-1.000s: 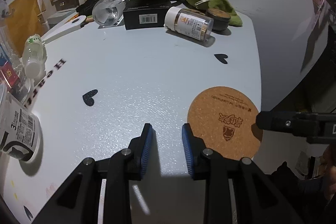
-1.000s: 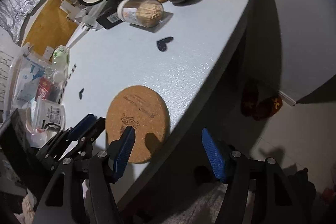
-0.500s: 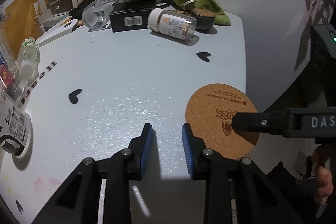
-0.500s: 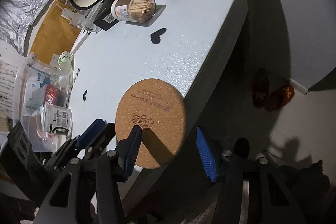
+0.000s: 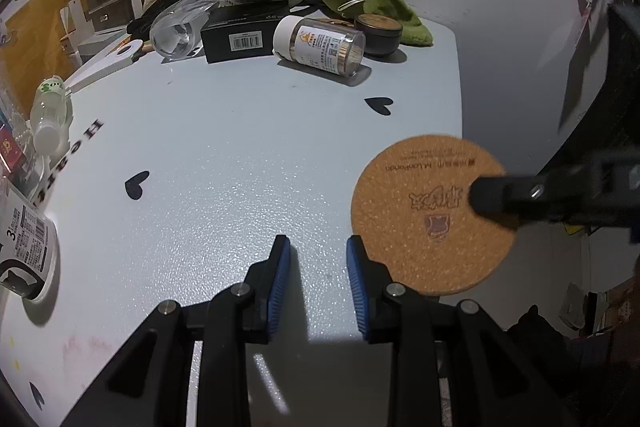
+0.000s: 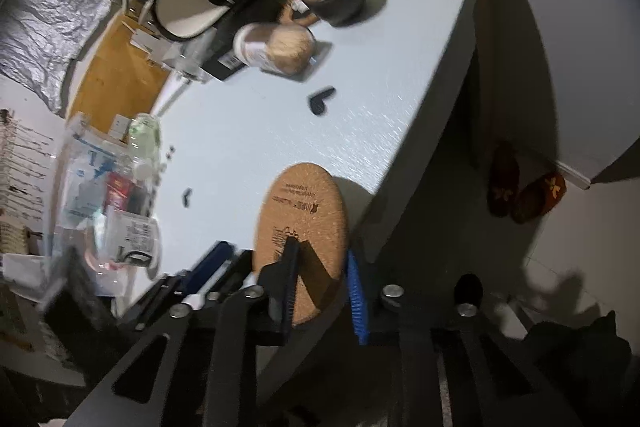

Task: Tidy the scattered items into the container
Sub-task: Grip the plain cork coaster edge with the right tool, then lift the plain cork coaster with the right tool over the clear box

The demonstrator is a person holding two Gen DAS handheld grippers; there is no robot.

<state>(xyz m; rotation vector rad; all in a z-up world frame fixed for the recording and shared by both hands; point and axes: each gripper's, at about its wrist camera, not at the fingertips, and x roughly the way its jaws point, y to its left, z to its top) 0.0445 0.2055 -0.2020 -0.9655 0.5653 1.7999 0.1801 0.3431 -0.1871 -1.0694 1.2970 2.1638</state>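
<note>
Clamped now on the cork coaster, right gripper, lifted off the pale blue table. Left gripper parted, holding nothing. Slippers on the floor.

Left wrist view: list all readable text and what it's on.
"Heart": black letters on the table, left edge.
"3": label of the white cup; the rest is too small.
Cork coaster: printed logo and line, upside down, not legible.
Black box barcode and toothpick jar label: too small.
</note>
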